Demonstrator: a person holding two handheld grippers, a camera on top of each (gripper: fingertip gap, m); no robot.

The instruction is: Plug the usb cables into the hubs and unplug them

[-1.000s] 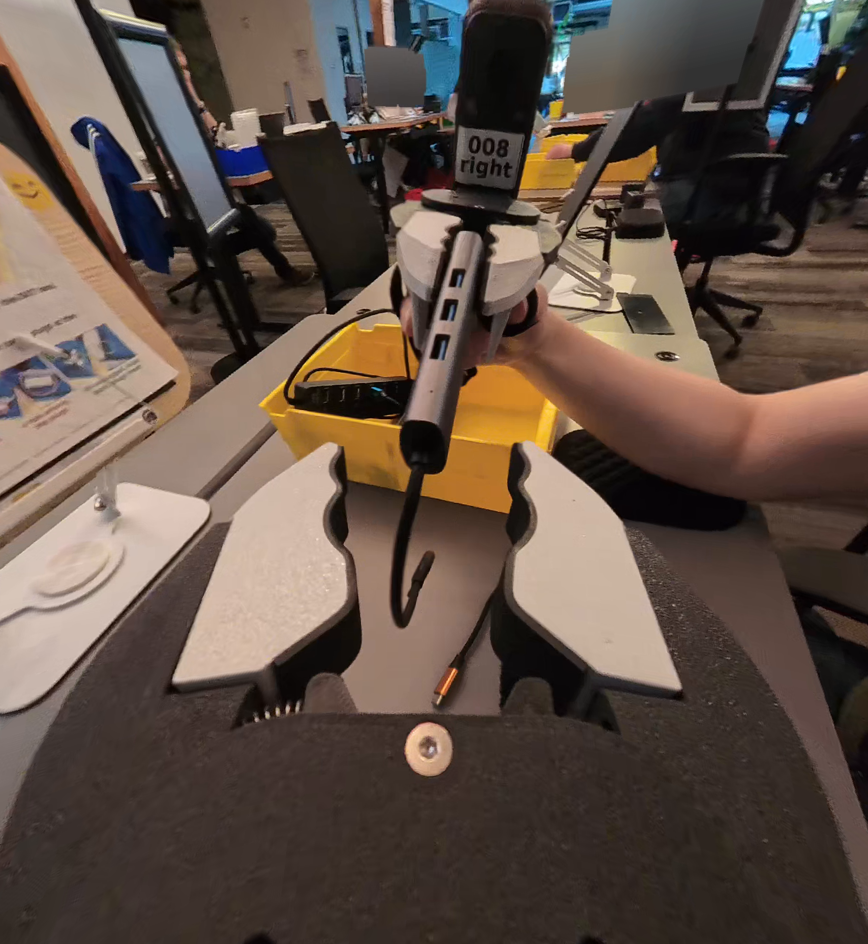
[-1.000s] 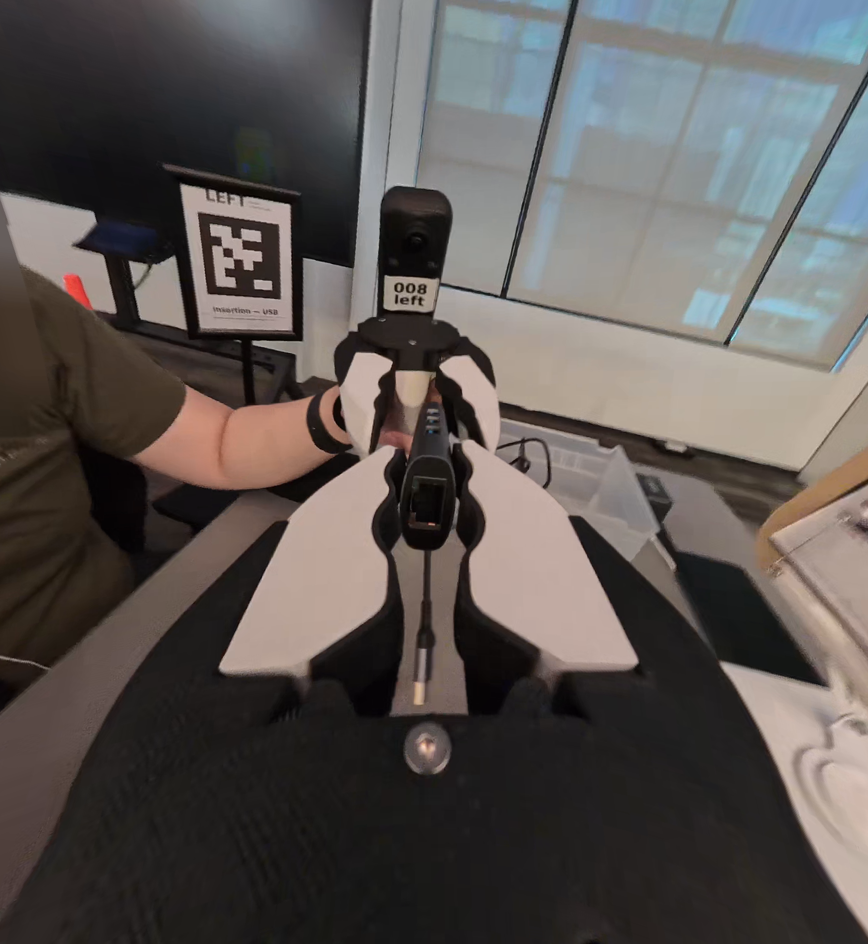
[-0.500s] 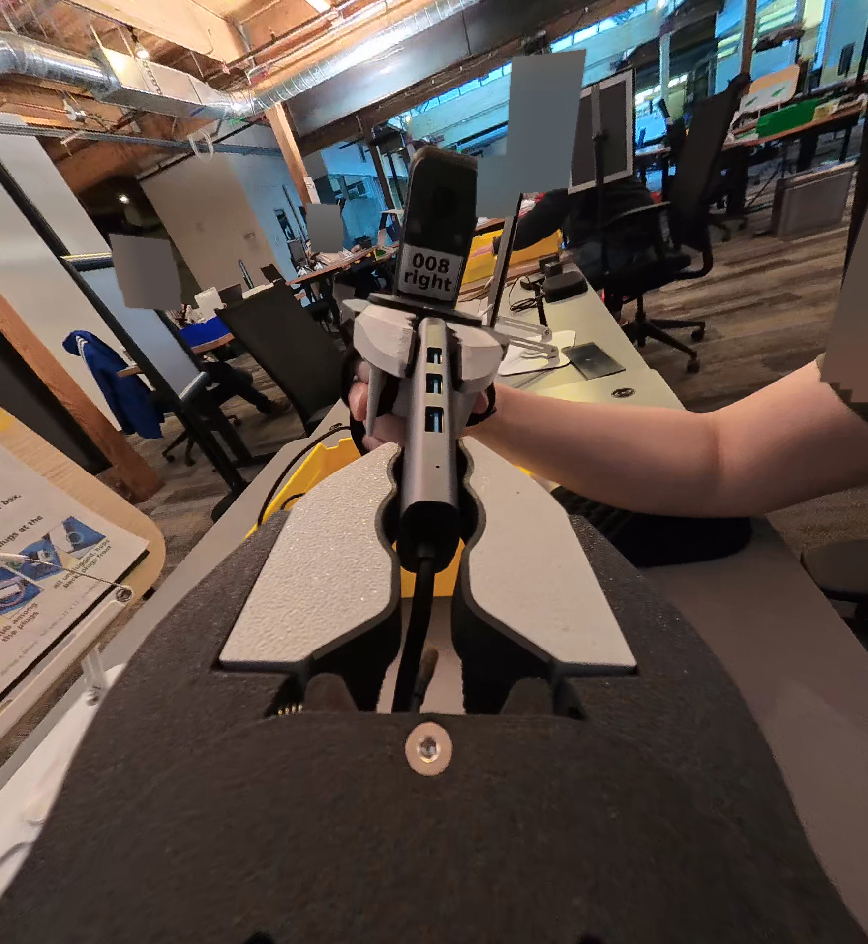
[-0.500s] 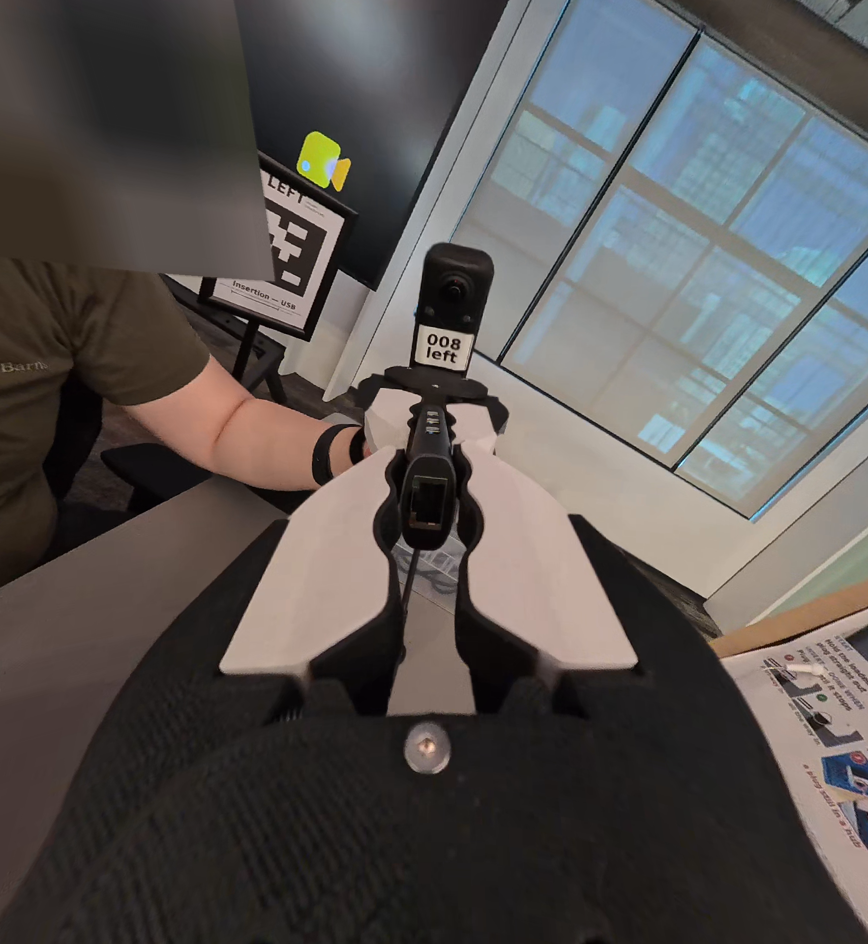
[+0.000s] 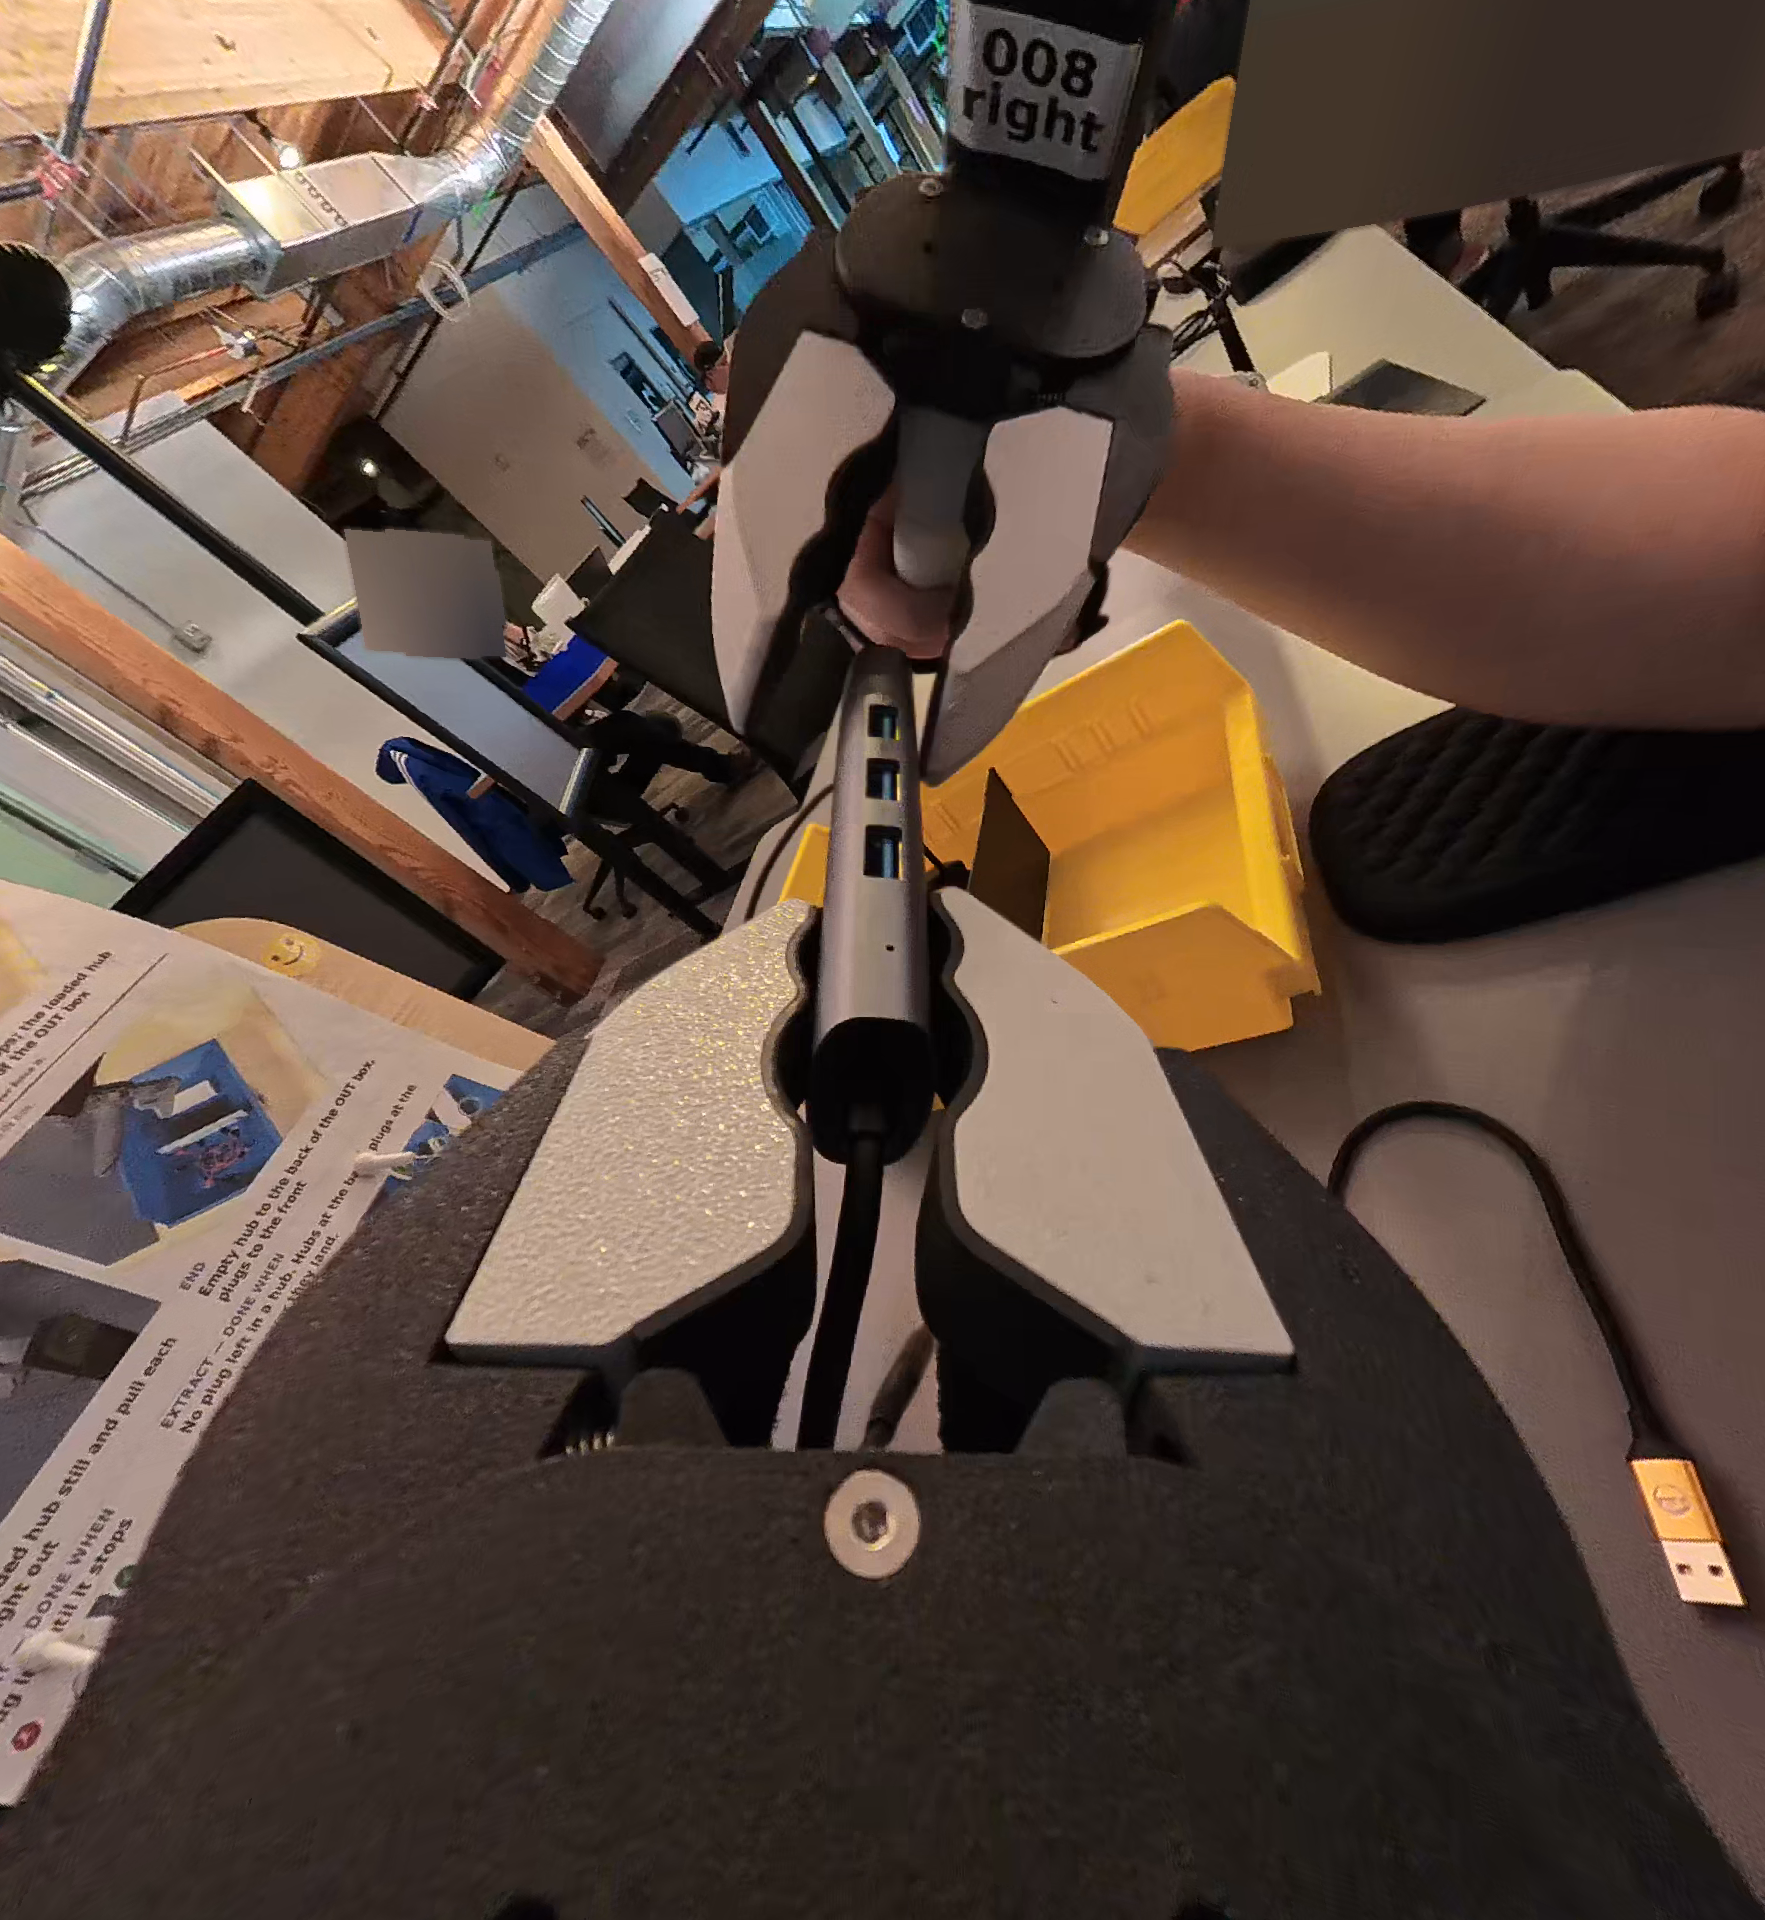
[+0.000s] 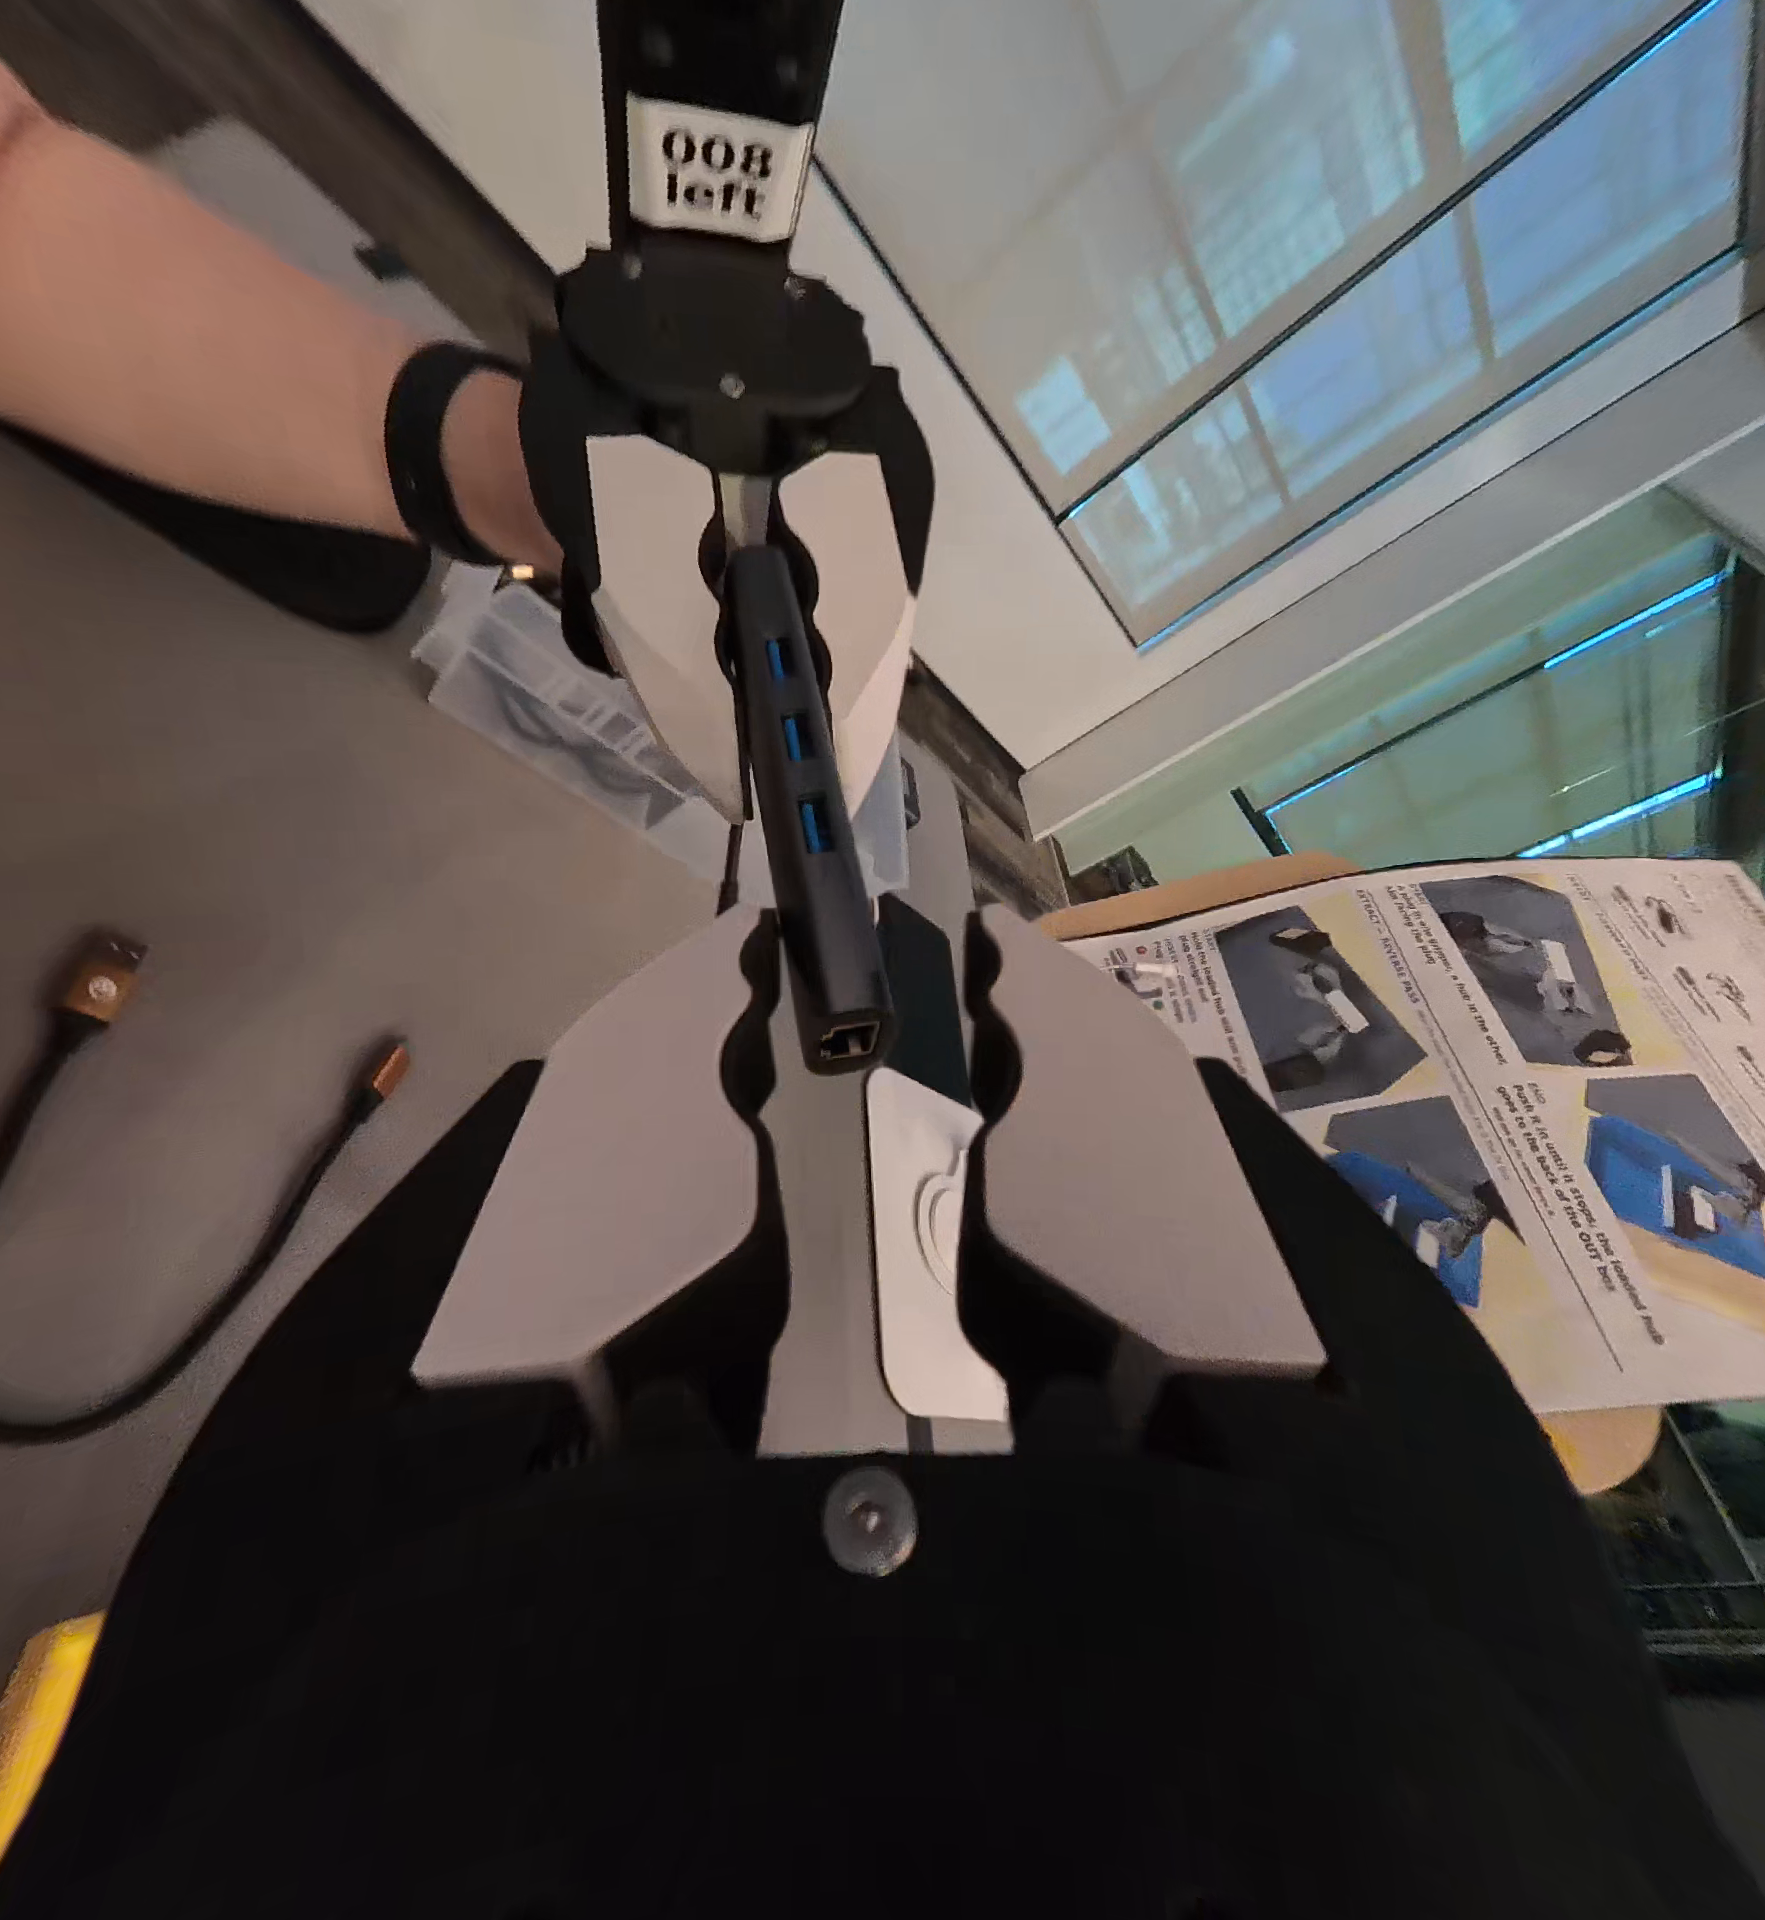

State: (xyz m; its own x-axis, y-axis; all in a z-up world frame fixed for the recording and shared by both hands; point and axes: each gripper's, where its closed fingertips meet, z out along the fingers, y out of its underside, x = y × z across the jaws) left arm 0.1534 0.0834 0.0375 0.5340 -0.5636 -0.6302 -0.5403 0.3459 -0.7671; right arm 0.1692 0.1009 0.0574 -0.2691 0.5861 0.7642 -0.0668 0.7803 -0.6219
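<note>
My left gripper jaws clamp the slim dark-grey metal USB hub at its cable end; my right gripper jaws stand parted around its far tip. Its long axis runs between them, its three blue ports empty. Nothing is plugged yet: the black gold-tipped USB cable lies on the grey worktop.
</note>
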